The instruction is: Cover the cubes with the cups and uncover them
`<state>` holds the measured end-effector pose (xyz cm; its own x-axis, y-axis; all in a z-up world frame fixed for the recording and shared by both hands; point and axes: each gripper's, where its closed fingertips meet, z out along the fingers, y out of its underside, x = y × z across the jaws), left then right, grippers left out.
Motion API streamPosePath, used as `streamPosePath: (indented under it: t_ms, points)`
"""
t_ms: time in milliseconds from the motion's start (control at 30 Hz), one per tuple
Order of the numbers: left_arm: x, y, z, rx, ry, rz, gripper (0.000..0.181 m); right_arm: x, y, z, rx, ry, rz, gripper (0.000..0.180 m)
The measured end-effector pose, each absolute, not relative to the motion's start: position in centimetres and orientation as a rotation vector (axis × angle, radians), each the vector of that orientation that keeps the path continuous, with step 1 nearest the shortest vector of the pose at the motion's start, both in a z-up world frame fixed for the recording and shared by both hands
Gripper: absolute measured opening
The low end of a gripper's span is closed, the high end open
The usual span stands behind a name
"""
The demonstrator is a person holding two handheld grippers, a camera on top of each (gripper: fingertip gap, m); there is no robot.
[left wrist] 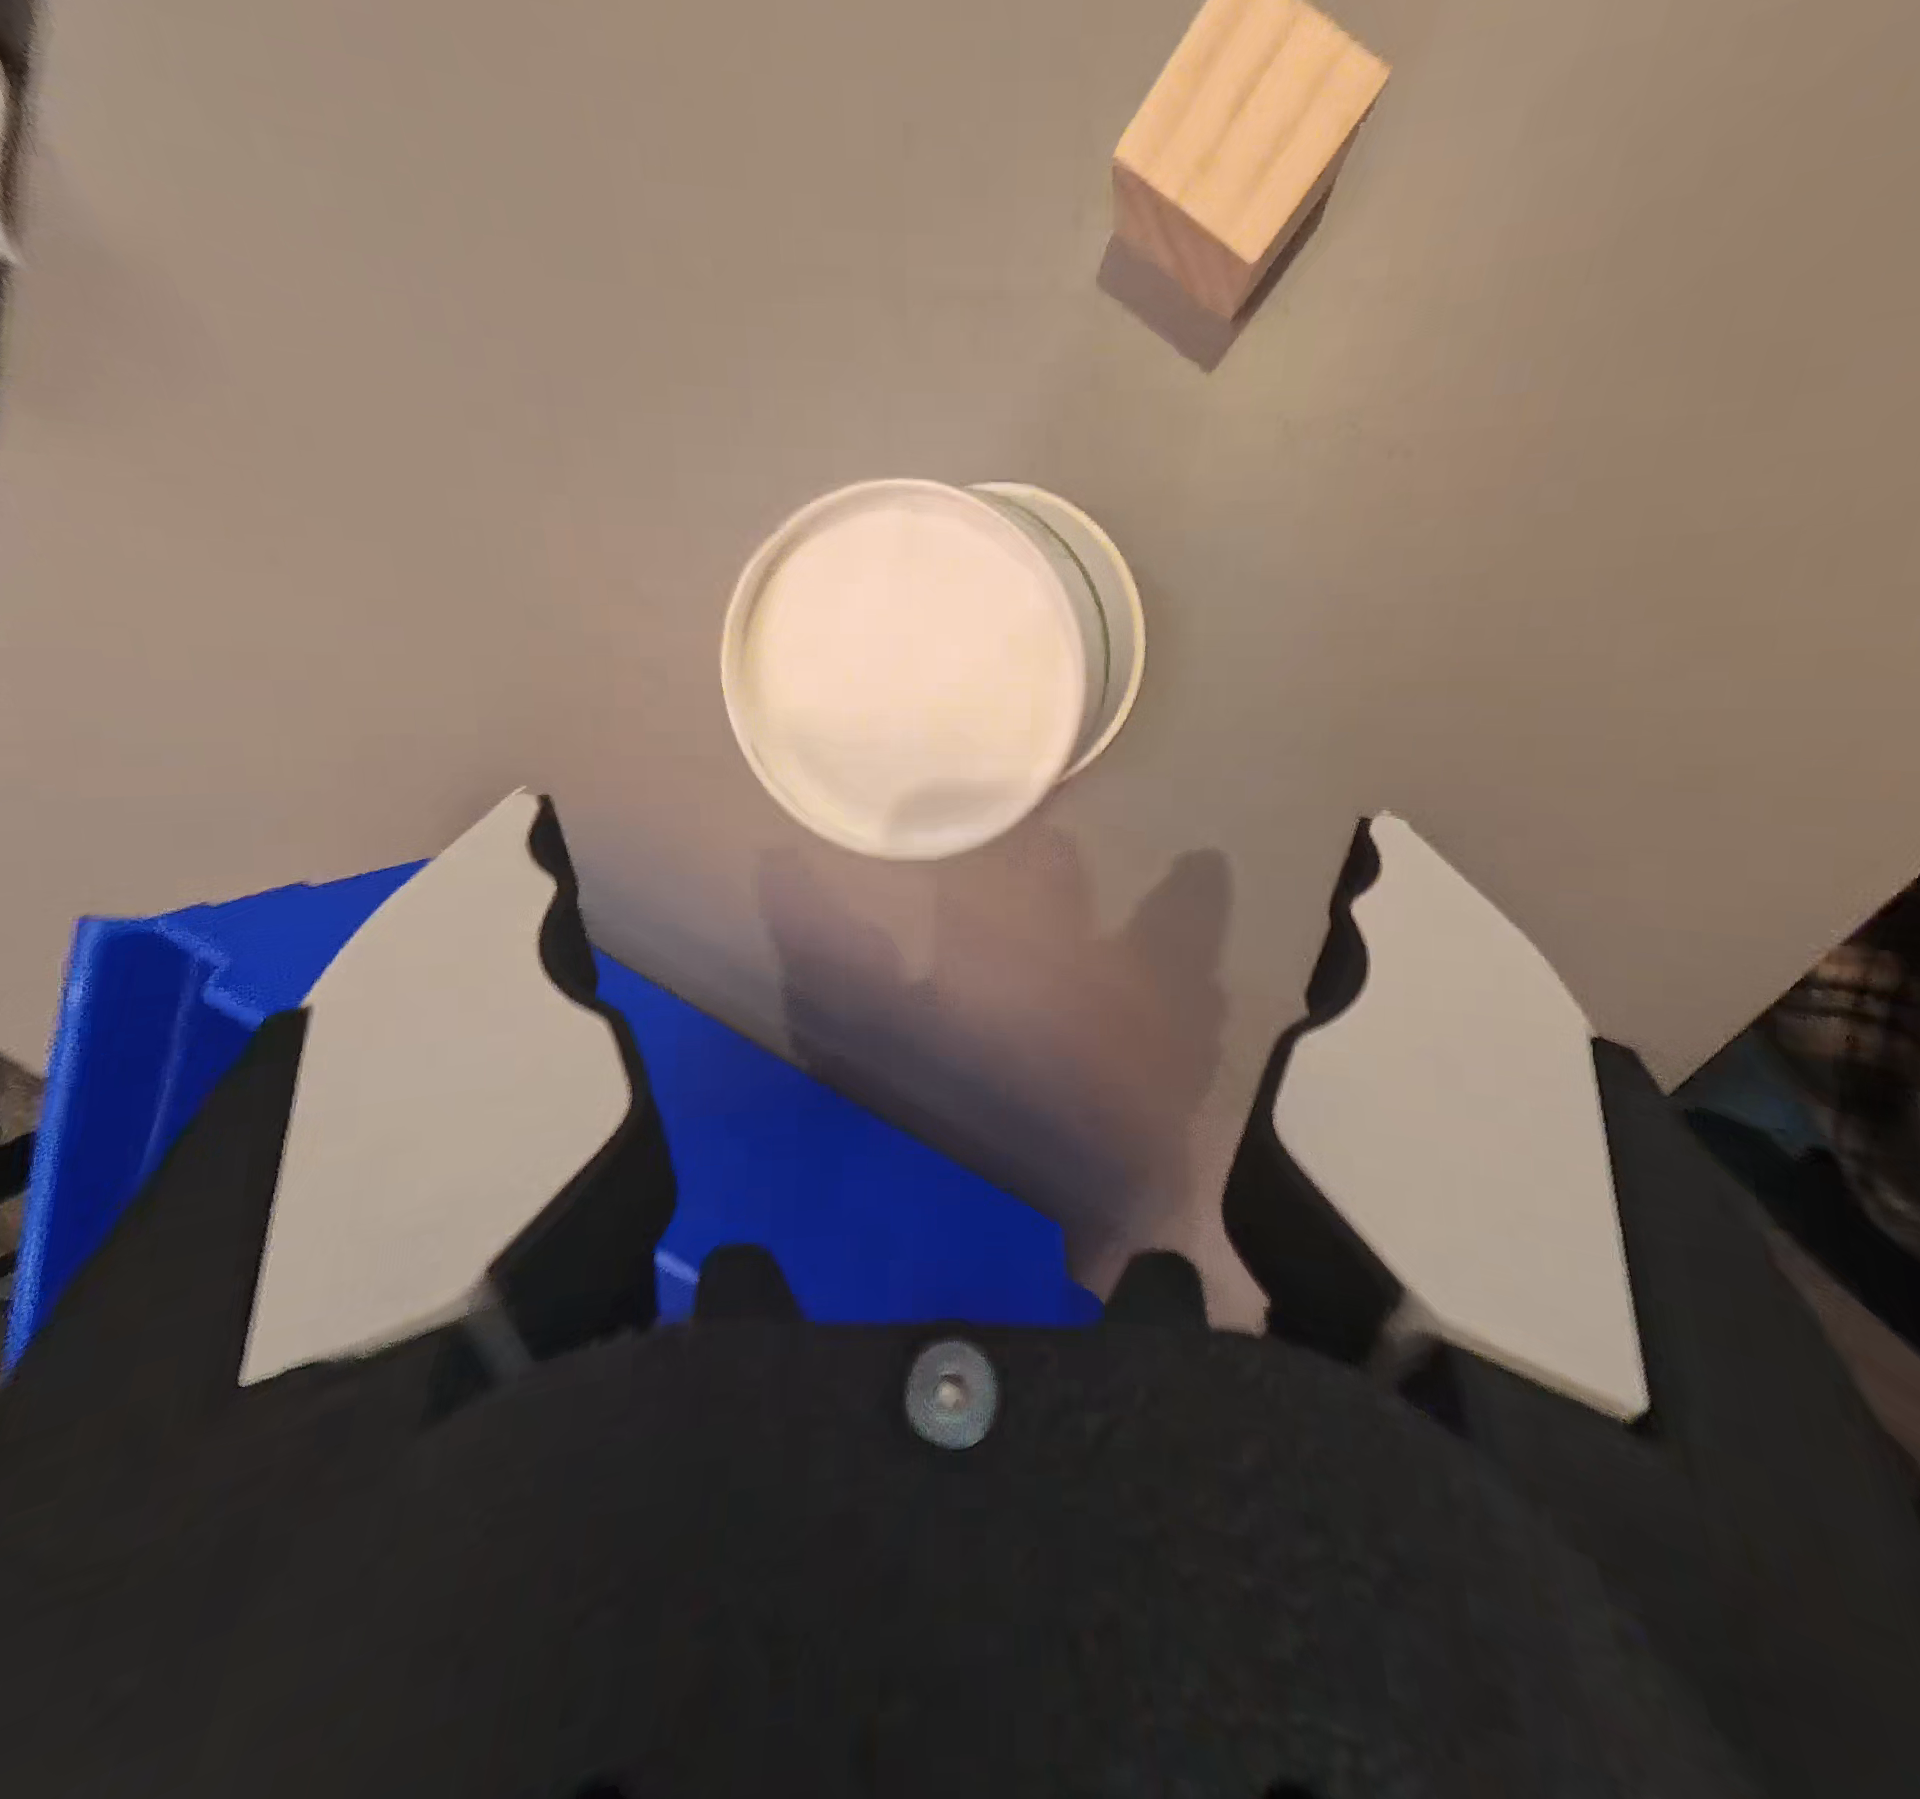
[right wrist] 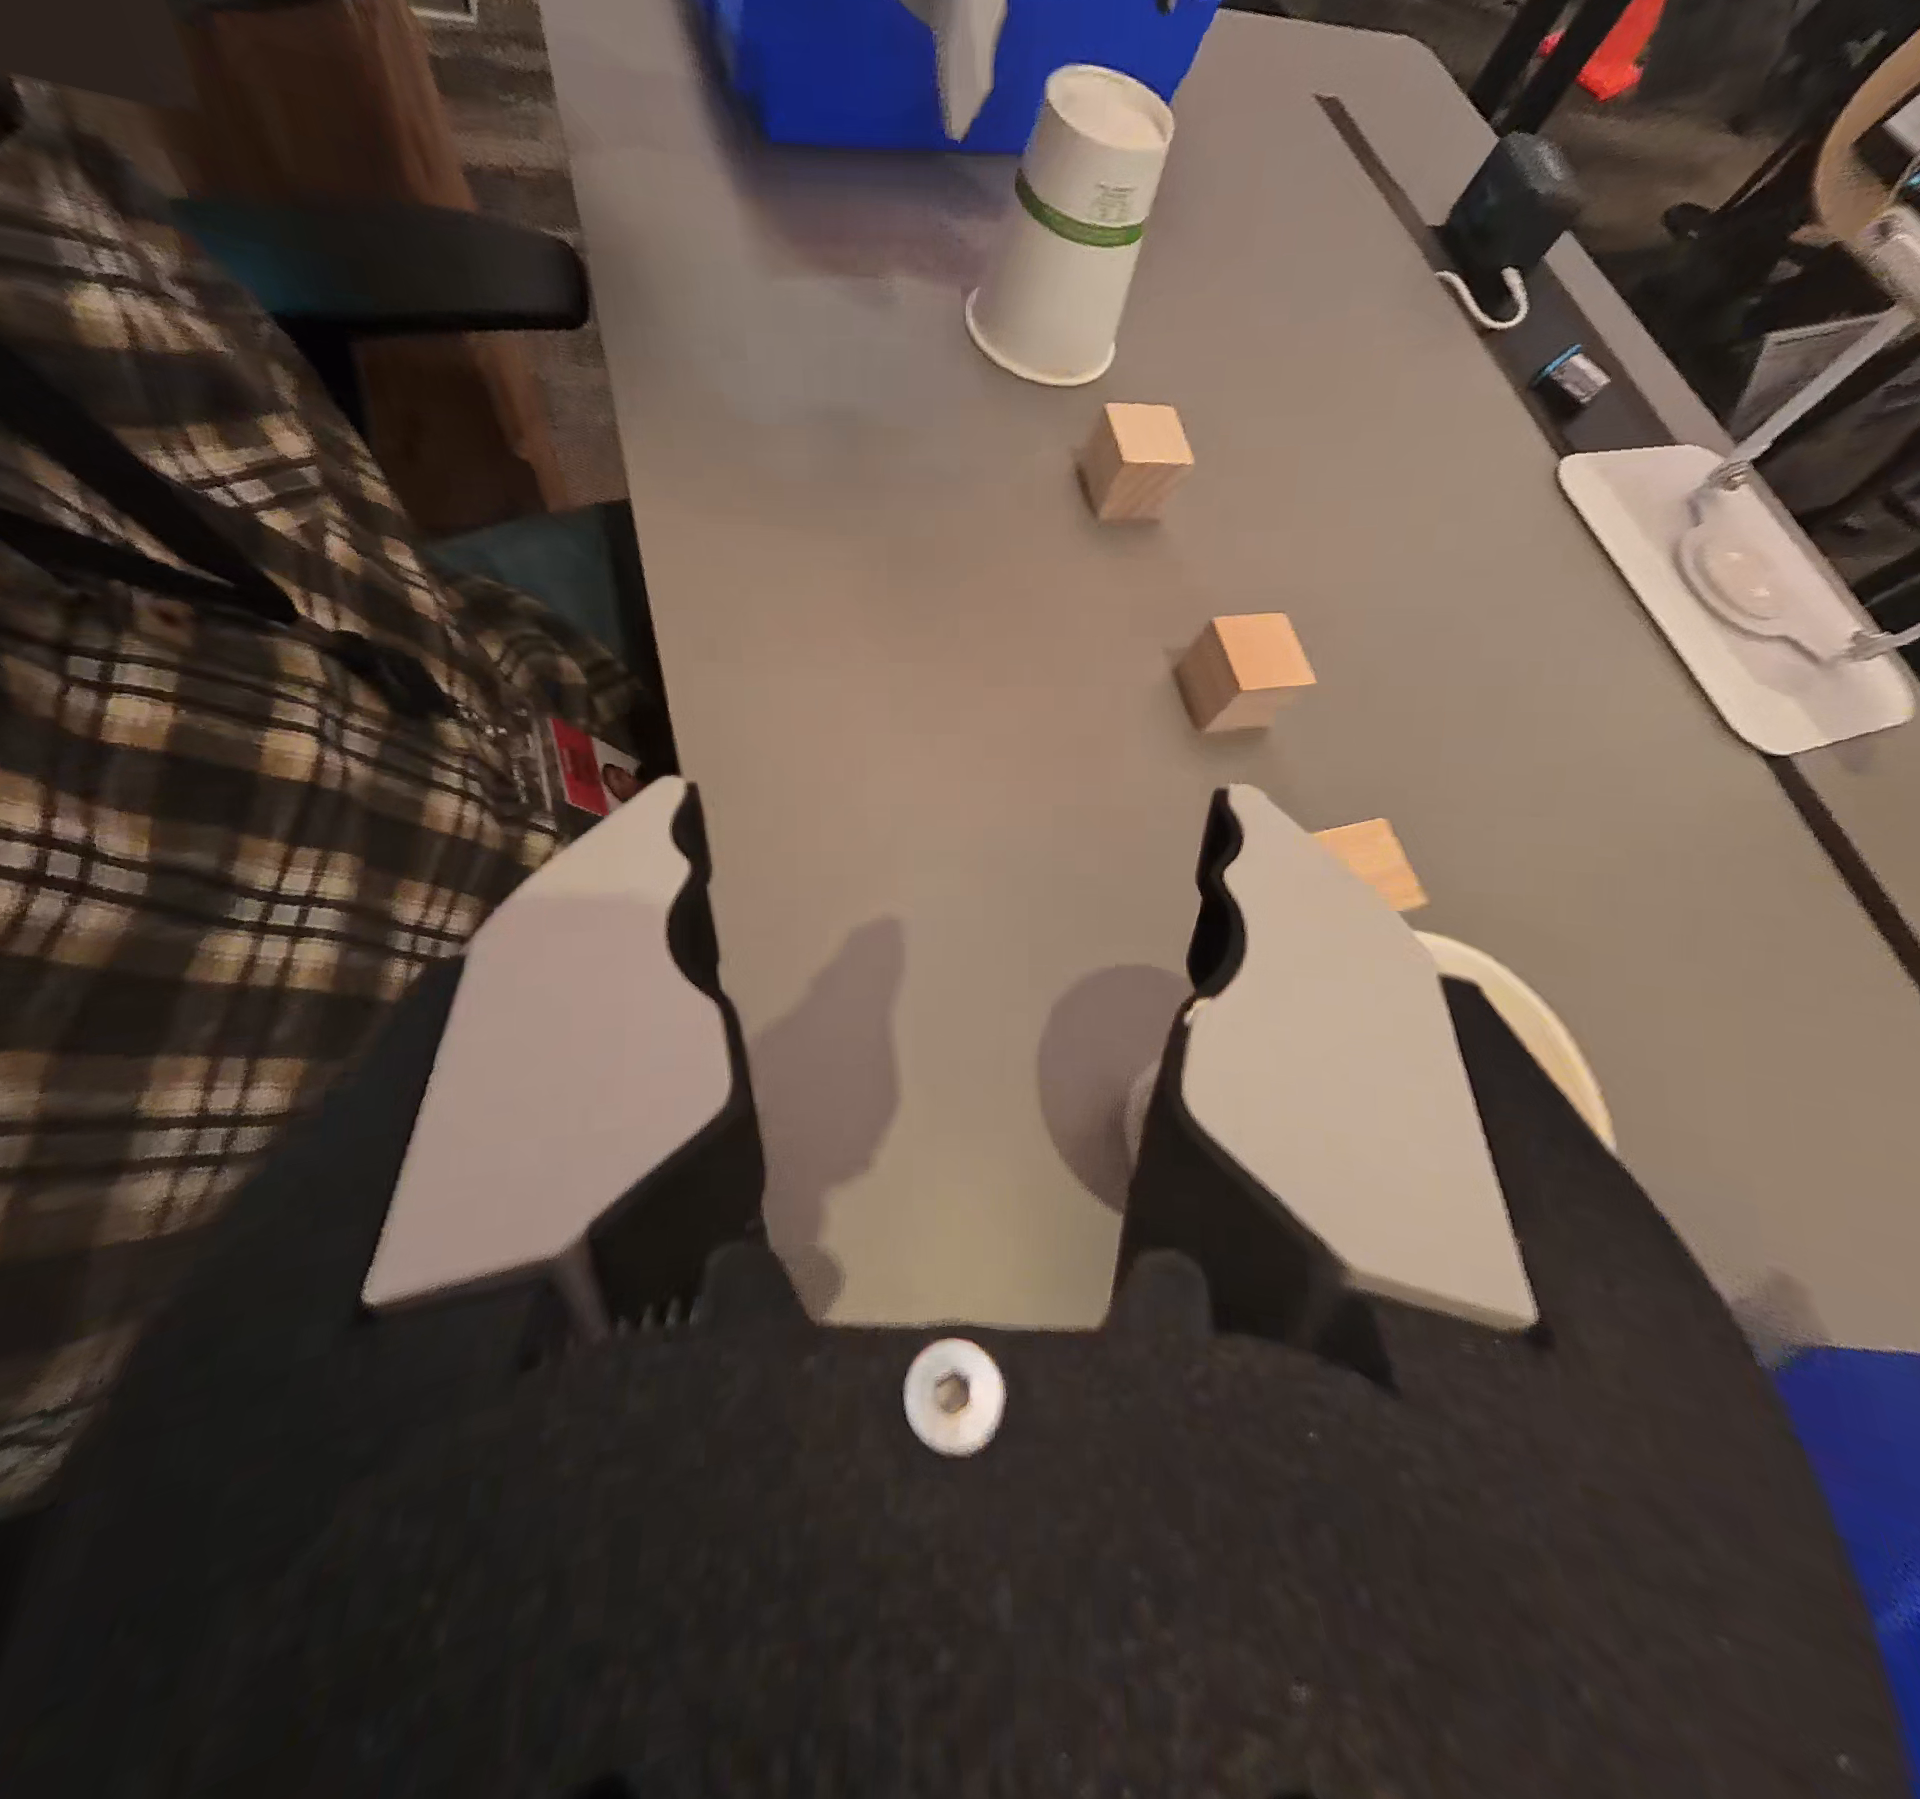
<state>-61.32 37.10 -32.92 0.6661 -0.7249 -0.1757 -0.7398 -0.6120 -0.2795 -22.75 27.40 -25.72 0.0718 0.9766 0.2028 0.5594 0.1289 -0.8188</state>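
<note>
Three wooden cubes (right wrist: 1135,461) sit bare in a row past the upside-down cup (right wrist: 1070,232). Both my left gripper (left wrist: 951,814) and right gripper (right wrist: 956,799) are spread wide, holding nothing.

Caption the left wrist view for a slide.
Open left gripper above an upside-down paper cup, wooden cube uncovered beyond.

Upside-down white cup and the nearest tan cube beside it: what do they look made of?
Upside-down white cup: likely matte paper, with a rolled rim and printed green band. Tan cube: seemingly unfinished light wood, with grain lines visible in the left wrist view.
</note>
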Motion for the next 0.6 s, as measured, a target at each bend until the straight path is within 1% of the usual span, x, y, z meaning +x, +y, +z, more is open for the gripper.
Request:
streamPosePath:
  t_ms: [67, 100, 200, 300, 333, 467, 600]
  points:
    - [-61.4, 37.7, -34.3, -2.622, 1.178, 0.02, 0.135, -22.6, 26.7, -26.3, -1.54, -1.591, 0.69, 0.086]
    - [-61.4, 37.9, -34.8, -2.643, 1.177, 0.004, 0.135, -22.5, 26.4, -26.5, -1.545, -1.589, 0.7, 0.088]
    - [-61.0, 38.9, -35.9, -2.66, 1.115, -0.076, 0.127, -22.0, 26.2, -26.8, -1.545, -1.574, 0.703, 0.088]
    - [-60.6, 39.2, -36.7, -2.669, 1.075, -0.162, 0.096, -21.8, 26.3, -26.7, -1.535, -1.539, 0.729, 0.087]
    - [-60.6, 39.2, -36.9, -2.669, 1.066, -0.186, 0.088, -21.9, 26.5, -26.5, -1.529, -1.522, 0.737, 0.087]
    - [-61.2, 39.4, -35.9, -2.65, 1.003, -0.217, 0.088, -22.1, 27.0, -26.0, -1.501, -1.45, 0.781, 0.084]
    - [-61.7, 39.5, -31.9, -2.538, 0.872, -0.335, 0.088, -22.6, 27.4, -25.7, -1.487, -1.378, 0.815, 0.085]
